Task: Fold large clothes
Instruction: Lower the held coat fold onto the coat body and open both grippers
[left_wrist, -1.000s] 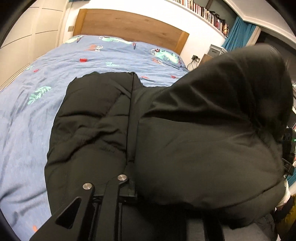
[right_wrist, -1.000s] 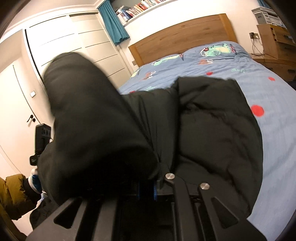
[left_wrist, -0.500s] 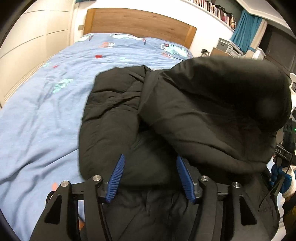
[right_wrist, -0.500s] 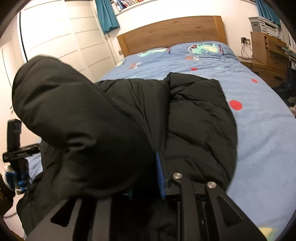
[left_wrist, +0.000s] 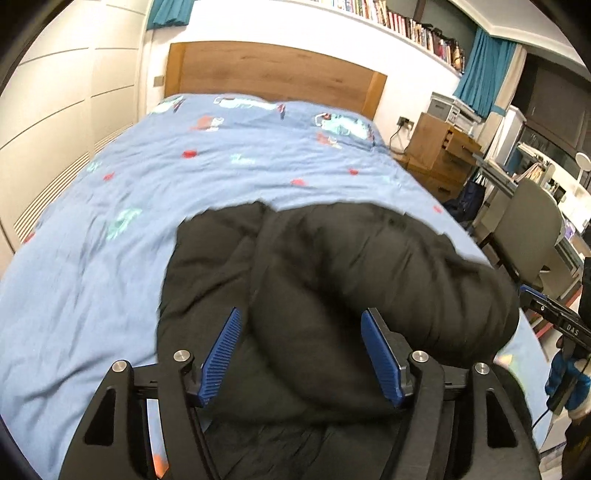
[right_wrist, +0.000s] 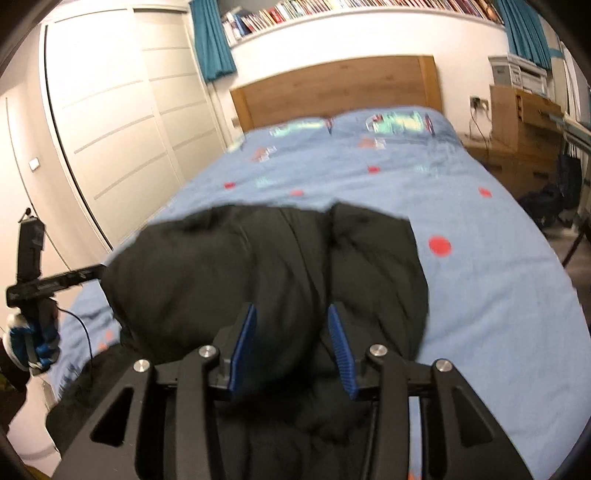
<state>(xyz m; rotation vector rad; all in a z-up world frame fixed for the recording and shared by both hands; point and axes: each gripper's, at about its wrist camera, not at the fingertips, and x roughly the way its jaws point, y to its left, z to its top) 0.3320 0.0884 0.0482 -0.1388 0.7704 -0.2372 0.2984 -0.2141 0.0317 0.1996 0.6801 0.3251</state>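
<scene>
A black padded jacket (left_wrist: 332, 295) lies folded over itself on the bed (left_wrist: 92, 258) (blue patterned cover). The left gripper (left_wrist: 301, 354) and right gripper (right_wrist: 291, 350) hover above it; both pairs of jaws have just been opening and grip nothing.

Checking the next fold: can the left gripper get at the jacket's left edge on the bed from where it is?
Probably yes. The left gripper stands open, its fingers having just spread, and nothing is pinched. The black jacket has its left edge lying bare on the blue bedcover, with nothing between.
</scene>
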